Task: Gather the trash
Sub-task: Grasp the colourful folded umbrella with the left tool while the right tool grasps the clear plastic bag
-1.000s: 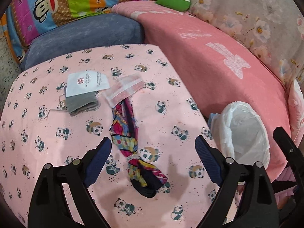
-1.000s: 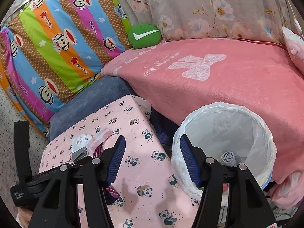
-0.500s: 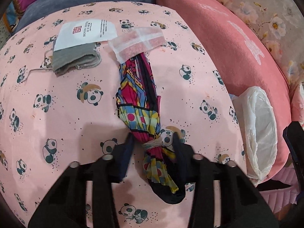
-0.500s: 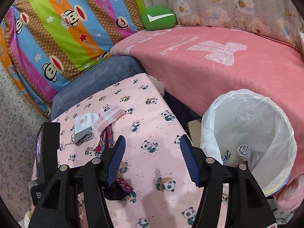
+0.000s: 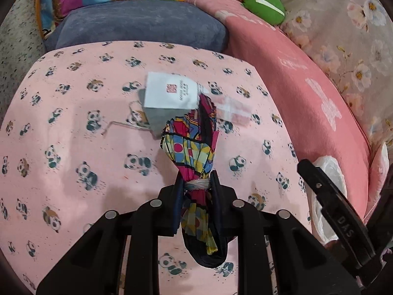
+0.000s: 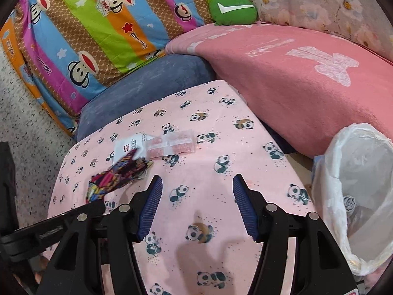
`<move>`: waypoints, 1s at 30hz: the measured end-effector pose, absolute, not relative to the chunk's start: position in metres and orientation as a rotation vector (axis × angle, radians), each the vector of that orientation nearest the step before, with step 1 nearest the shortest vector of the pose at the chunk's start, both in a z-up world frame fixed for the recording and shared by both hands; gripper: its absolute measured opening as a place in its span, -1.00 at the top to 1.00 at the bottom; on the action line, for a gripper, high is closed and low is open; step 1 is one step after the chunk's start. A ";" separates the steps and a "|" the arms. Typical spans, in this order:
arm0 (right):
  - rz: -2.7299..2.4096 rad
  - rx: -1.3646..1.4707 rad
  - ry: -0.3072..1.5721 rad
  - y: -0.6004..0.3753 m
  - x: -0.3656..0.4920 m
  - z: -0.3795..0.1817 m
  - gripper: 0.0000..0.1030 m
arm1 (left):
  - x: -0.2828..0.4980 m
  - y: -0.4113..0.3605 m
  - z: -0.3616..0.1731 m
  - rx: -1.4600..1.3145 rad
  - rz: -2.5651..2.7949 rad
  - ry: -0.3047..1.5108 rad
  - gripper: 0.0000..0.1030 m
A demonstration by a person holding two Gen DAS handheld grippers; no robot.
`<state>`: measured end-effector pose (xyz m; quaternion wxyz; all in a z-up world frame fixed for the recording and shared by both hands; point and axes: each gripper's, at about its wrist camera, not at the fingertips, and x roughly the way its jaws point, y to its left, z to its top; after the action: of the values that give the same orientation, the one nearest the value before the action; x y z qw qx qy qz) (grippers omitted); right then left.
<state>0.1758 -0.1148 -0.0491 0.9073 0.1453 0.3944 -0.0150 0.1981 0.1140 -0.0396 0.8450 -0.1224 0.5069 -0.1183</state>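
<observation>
The left hand-held gripper [image 5: 196, 186] is clamped on a multicoloured fabric bundle [image 5: 191, 147] at its tied neck, with the dark tail of the bundle hanging down between the jaws. The bundle appears lifted off the pink panda-print surface [image 5: 73, 147], its far end pointing toward a white paper tag [image 5: 170, 93] that lies on a grey cloth piece [image 5: 159, 118]. Just right of the tag rests a clear plastic packet [image 5: 233, 109] with pinkish contents. The right hand-held gripper [image 6: 196, 196] hovers over the same surface with its blue-padded jaws spread wide and nothing between them. To its right stands a bin lined with a white plastic bag [image 6: 356, 172], set beside the surface and against a pink blanket [image 6: 307, 73]. Inside the bin, a small rolled grey item [image 6: 350, 202] and some crumpled clear wrapping are visible near the bottom; other contents cannot be made out. A blue-grey cushion [image 6: 147, 86] borders the far edge of the surface.
</observation>
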 end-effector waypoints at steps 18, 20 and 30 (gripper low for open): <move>-0.034 0.279 0.942 -0.082 0.312 -0.110 -0.12 | 0.284 0.181 -0.028 -0.299 -0.137 0.976 0.61; -0.029 0.288 0.961 -0.083 0.314 -0.119 0.01 | 0.289 0.176 -0.032 -0.299 -0.147 0.983 0.61; 0.002 0.268 0.953 -0.074 0.285 -0.109 0.70 | 0.281 0.145 -0.035 -0.287 -0.201 1.004 0.61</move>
<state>0.2850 -0.0742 -0.1095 0.8799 0.1285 0.4574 0.0011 0.2812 0.1453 -0.0351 0.8620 -0.1368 0.4786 -0.0956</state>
